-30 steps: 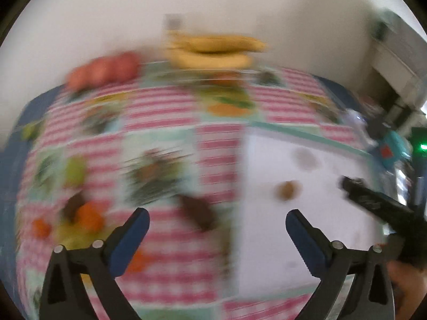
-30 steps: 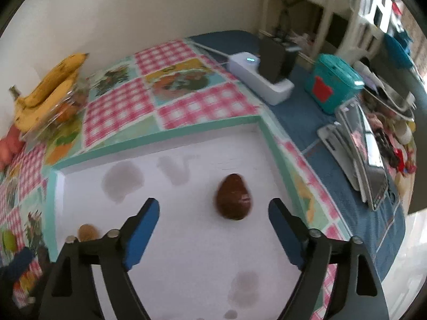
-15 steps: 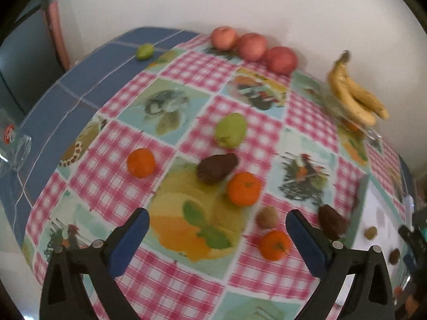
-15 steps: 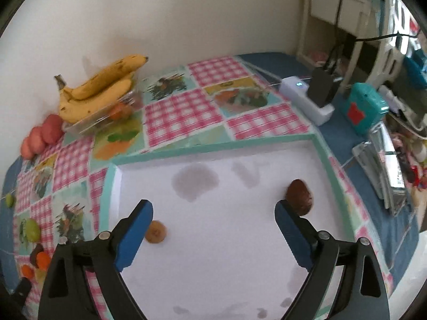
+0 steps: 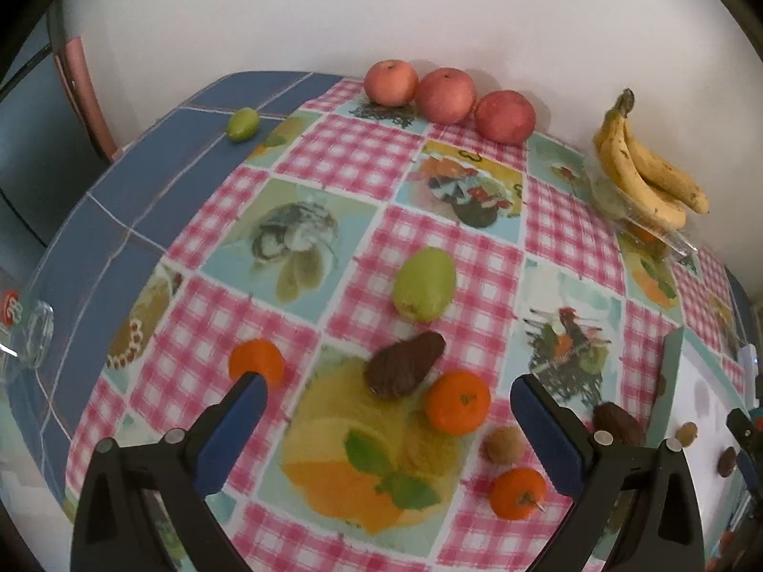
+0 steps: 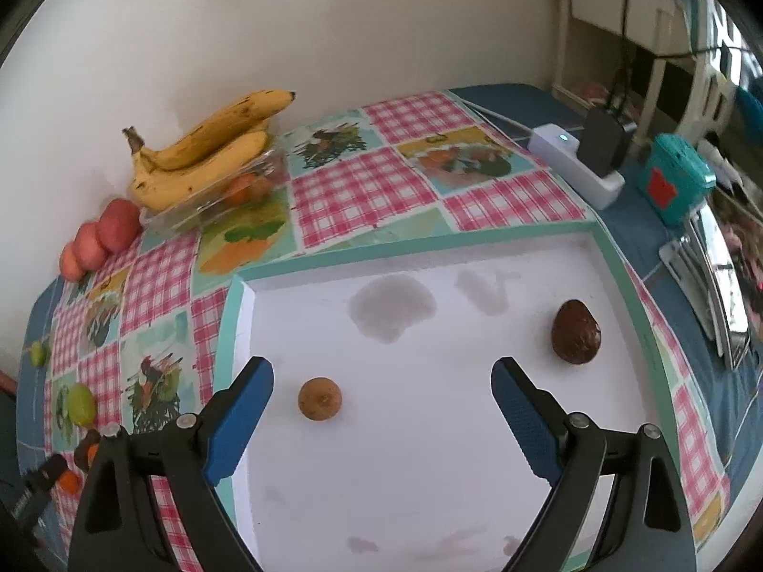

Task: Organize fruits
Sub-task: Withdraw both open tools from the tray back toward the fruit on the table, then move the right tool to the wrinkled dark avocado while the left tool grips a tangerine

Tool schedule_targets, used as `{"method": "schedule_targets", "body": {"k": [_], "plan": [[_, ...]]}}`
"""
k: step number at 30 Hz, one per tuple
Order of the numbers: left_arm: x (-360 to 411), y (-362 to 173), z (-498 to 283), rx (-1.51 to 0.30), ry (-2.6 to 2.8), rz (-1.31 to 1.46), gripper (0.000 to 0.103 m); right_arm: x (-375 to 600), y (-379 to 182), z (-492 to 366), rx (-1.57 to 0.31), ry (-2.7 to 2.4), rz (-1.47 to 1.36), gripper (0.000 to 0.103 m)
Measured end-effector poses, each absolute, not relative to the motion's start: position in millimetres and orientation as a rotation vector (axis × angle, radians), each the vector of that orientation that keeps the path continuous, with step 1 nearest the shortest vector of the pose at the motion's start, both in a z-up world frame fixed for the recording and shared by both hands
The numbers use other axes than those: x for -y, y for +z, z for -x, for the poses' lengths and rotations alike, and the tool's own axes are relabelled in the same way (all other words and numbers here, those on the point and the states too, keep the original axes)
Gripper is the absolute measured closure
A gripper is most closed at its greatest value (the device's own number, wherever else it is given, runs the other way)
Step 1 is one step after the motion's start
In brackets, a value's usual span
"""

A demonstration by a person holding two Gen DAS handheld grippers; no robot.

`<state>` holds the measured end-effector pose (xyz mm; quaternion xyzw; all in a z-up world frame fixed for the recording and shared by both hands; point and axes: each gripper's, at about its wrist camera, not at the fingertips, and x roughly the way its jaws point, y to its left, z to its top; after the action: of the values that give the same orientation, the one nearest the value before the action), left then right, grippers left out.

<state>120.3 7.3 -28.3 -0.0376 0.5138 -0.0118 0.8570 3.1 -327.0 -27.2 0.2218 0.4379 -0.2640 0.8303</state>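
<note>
My left gripper (image 5: 388, 410) is open and empty above the checked tablecloth. Just ahead of it lie a dark brown avocado (image 5: 404, 371), a green mango (image 5: 423, 283) and three oranges (image 5: 458, 407) (image 5: 256, 362) (image 5: 517, 493). A small brown fruit (image 5: 504, 444) and a second dark avocado (image 5: 617, 423) lie to the right. My right gripper (image 6: 381, 405) is open and empty over the white tray (image 6: 620, 257). In the tray lie a small brown round fruit (image 6: 319, 399) and a dark avocado (image 6: 575, 338).
Three red apples (image 5: 446, 95) and a banana bunch (image 5: 644, 176) on a clear plastic box stand by the far wall. A small green fruit (image 5: 243, 124) lies on the blue cloth. A glass (image 5: 24, 329) stands at the left edge. A white power strip (image 6: 577, 169) and teal box (image 6: 675, 183) sit right of the tray.
My left gripper has swung left from the tray to the loose fruit and come closer to it. My right gripper has drawn back from the avocado in the tray, towards the small brown fruit.
</note>
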Motion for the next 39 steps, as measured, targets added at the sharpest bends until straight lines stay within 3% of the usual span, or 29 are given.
{"method": "schedule_targets", "body": {"k": [16, 21, 24, 27, 37, 39], "plan": [[-66.3, -13.7, -151.6, -0.992, -0.045, 0.217, 0.0, 267.1, -5.9, -46.4, -0.899, -0.363, -0.381, 0.011], [-85.5, 2.4, -150.9, -0.946, -0.005, 0.199, 0.0, 242.2, 1.6, -59.8, -0.898, -0.289, -0.355, 0.028], [-95.8, 7.8, -150.0, -0.956, 0.01, 0.202, 0.0, 231.9, 6.7, -64.9, -0.894, -0.255, -0.362, 0.031], [-100.8, 7.8, -149.3, -0.976, 0.027, 0.216, 0.0, 222.7, 9.1, -70.9, -0.897, -0.22, -0.357, 0.048], [-95.7, -13.6, -151.4, -1.068, 0.017, 0.241, 0.002, 206.1, -4.5, -81.9, -0.975, -0.165, -0.327, 0.055], [-91.1, -29.2, -154.2, -1.119, 0.014, 0.244, 0.01, 202.6, -10.0, -83.0, -0.997, -0.159, -0.311, 0.057]]}}
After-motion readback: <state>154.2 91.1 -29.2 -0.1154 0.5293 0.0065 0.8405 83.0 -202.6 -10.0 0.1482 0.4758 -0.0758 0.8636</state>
